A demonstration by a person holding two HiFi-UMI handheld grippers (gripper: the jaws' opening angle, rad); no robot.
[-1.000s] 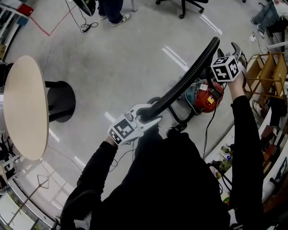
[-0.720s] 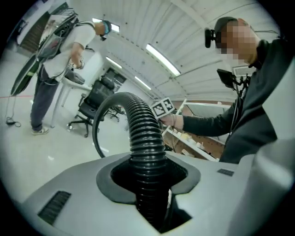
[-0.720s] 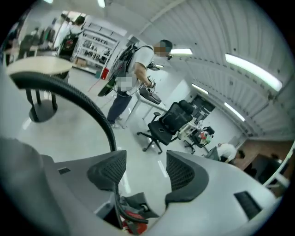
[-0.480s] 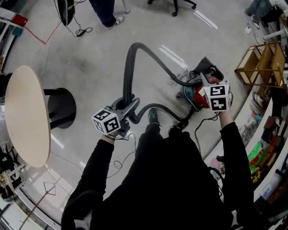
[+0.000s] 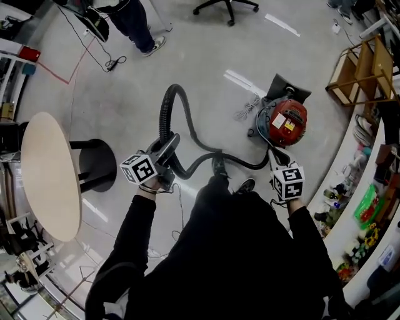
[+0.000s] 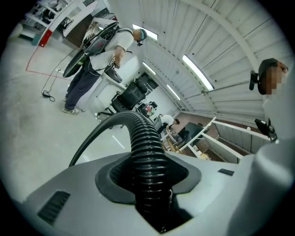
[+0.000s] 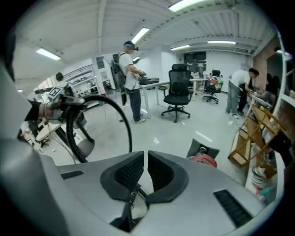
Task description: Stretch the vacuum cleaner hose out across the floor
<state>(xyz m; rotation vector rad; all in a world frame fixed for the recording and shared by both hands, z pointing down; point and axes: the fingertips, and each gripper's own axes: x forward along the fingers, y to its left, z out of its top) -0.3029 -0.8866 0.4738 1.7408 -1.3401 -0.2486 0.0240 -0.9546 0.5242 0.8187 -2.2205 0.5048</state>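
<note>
Since a second earlier, the right gripper (image 7: 144,171) has been brought down from beside the raised hose to a low spot at the person's right side. Its jaws have just been closing and are now seen almost together, with nothing between them. The black ribbed vacuum hose (image 5: 164,112), previously held up in a straight slant between the two grippers, is now slack. It is clamped between the pads of the left gripper (image 6: 150,184), whose jaws are closed on it. From there it arches away in a narrow loop, comes down to the grey polished floor (image 5: 206,56), and snakes past the person's shoes to the red round canister vacuum cleaner (image 5: 284,122). The canister is seen standing on the floor just ahead of the right gripper and apart from it. A round beige table top (image 5: 50,175) is seen at the person's left, well apart from the hose. A wooden rack (image 5: 359,69) is seen at the far right, beyond the canister. A black office chair (image 5: 226,6) and a standing person (image 5: 139,25) are seen at the far side of the floor.
</note>
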